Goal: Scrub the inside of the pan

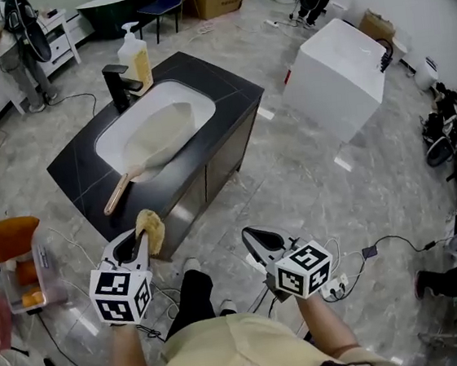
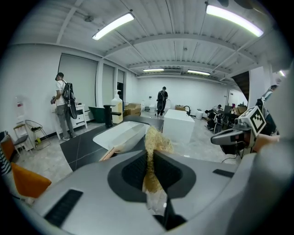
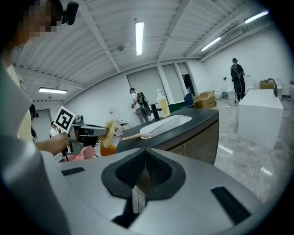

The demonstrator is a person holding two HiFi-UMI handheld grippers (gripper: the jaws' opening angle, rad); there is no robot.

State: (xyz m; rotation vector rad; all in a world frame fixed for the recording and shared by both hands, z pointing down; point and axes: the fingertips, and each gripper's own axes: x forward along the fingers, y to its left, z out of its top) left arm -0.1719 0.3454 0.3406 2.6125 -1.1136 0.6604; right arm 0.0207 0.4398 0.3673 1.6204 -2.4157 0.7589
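Closest to me: both grippers, held low and well apart from the counter (image 1: 222,88). Left gripper (image 1: 139,239) is pinched on a straw-coloured scrub pad (image 1: 150,226). It looks soft, fibrous and light, likely to squash under pressure. Right gripper (image 1: 253,237) is closed with nothing between its jaws. Pan (image 1: 161,128) lies in the white sink (image 1: 188,91), its wooden handle (image 1: 119,192) poking over the near rim. The pan looks rigid and may be slick, so I'd steady it by that handle. I can't make out any dirt or water inside it.
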